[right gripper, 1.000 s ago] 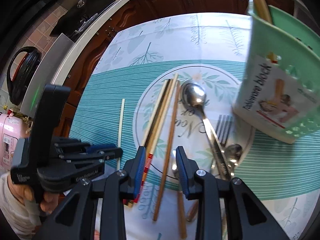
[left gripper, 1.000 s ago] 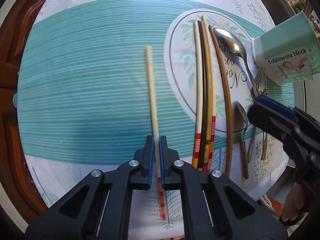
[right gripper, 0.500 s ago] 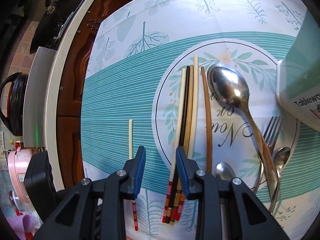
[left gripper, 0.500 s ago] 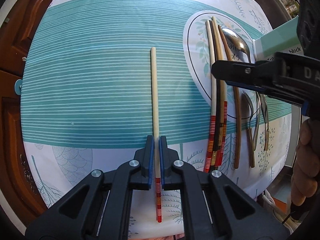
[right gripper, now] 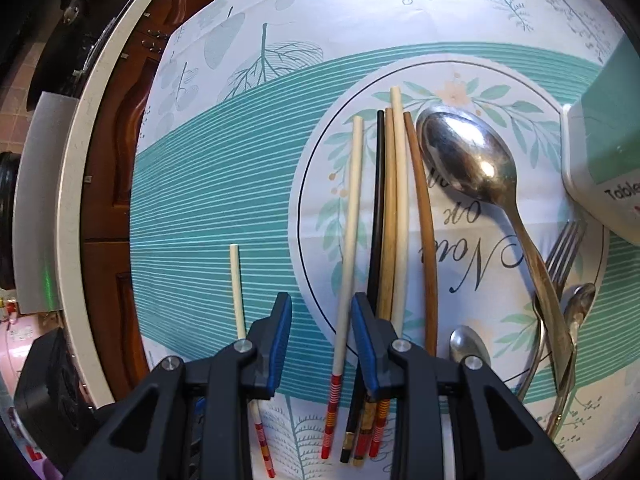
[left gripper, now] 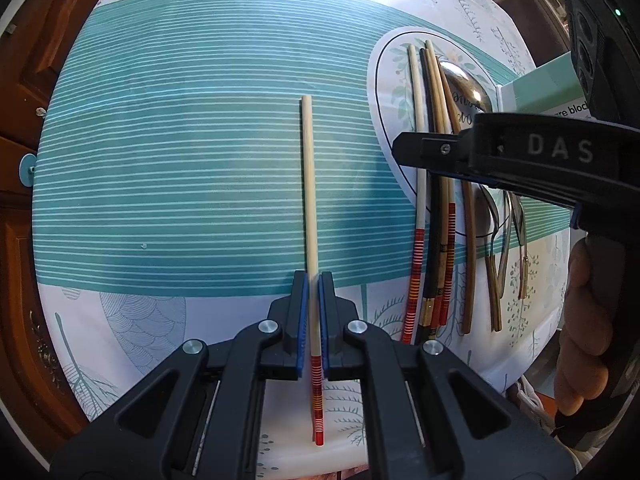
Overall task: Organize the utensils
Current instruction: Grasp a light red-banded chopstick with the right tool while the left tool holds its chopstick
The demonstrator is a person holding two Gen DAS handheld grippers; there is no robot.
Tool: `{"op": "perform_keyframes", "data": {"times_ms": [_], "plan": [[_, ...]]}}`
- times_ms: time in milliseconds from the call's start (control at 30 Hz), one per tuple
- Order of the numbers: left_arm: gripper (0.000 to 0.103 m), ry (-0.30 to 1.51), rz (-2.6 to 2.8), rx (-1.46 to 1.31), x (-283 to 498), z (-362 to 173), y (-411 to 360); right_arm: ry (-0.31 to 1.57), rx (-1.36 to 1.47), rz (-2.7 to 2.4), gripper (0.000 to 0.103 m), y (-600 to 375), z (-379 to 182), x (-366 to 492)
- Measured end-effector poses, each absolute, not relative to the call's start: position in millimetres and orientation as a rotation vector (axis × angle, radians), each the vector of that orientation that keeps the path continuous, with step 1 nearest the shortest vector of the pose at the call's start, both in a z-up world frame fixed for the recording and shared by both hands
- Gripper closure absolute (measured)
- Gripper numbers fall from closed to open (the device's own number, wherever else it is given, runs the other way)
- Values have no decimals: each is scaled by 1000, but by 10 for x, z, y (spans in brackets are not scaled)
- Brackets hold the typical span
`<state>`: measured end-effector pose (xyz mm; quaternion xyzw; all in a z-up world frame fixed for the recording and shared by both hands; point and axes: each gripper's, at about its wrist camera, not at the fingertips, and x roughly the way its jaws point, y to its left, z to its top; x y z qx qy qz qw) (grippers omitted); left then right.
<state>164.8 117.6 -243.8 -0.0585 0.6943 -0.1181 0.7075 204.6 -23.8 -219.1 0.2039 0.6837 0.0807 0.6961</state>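
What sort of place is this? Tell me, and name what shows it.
Probably a home kitchen or dining corner: a table under a leaf-print tablecloth, chopsticks and spoons laid out by a "Tableware block" holder, and carved wooden cabinet doors with a countertop behind.

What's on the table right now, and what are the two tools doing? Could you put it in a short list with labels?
left gripper: jaws shut on a pale chopstick
right gripper: jaws open around a second pale chopstick, not gripping it
other chopsticks: black, tan, cream, brown, lying side by side
metal cutlery: large spoon, fork, two small spoons
box: green, label "Tableware block"
surface: teal striped tablecloth
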Motion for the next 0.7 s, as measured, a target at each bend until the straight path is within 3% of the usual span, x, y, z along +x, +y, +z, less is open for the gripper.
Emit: {"op": "perform_keyframes", "data": {"times_ms": [100,233,433,700], "plan": [[100,1549,-264,-123,1660,-2438,1148,1534,365,140,80,-142,-2173,2068],[99,1568,-264,-105,1691,-2441,1109,1558,160,50,98,63,-2163,2089],[99,1634,-267,-79,1787,-2457,1081,1571,67,17,97,196,-2171,2121],[98,1685,-253,86,1867,-2439,866,1603,251,71,98,-14,-2203,2192]]}}
